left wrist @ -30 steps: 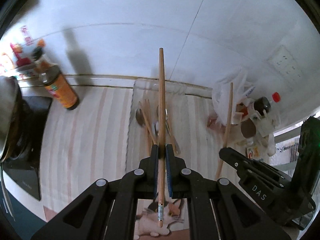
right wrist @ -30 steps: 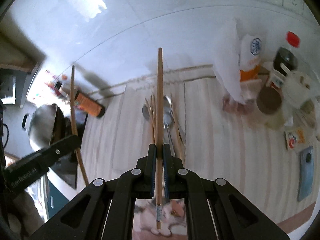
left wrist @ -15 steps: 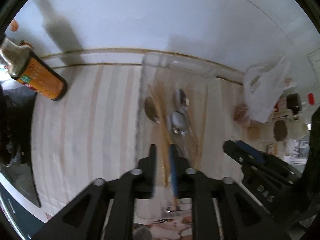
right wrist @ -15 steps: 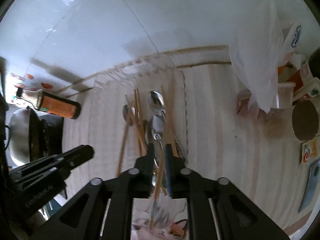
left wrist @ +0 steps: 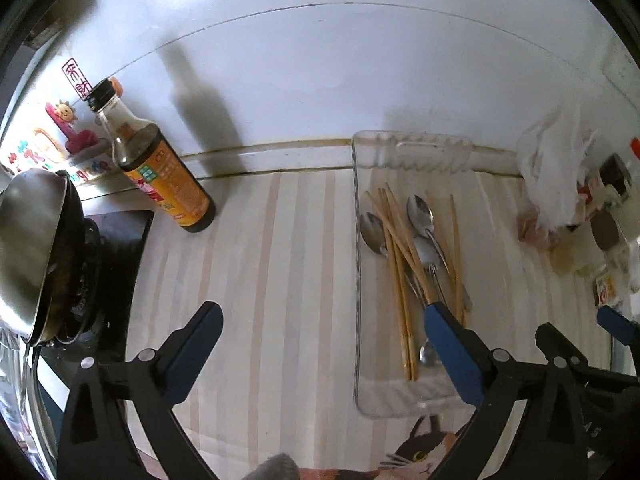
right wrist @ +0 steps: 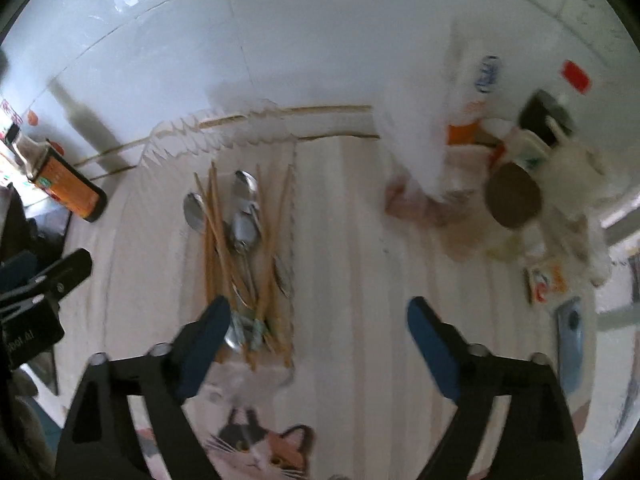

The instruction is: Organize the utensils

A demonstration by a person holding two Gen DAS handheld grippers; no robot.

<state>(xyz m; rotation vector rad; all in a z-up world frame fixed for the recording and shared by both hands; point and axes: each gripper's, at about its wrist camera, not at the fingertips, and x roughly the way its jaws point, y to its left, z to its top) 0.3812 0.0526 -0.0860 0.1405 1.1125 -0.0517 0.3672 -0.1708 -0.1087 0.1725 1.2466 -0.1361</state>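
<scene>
2 grippers, both with jaws spread wide and nothing between them, both having just been opening. left gripper [left wrist: 322, 320]: blue-padded fingers [left wrist: 448, 340] straddle the left wall of the clear plastic tray [left wrist: 356, 280], the right finger over the utensils. right gripper [right wrist: 318, 312]: its left finger sits over the near ends of the chopsticks, its right finger over bare striped countertop [left wrist: 260, 280].

1 tray, at 1 o'clock in the left wrist view, lying against the white wall. contents: a loose pile of wooden chopsticks [left wrist: 400, 264] crossing several metal spoons [left wrist: 420, 210], all lying flat inside the tray.

1 soy sauce bottle [left wrist: 160, 168], upright at 10 o'clock, well apart from the tray.

1 wok [left wrist: 28, 248] on a black stove at 9 o'clock.

1 white plastic bag [left wrist: 556, 168] at 2 o'clock, among jars.

right wrist view blurred.
</scene>
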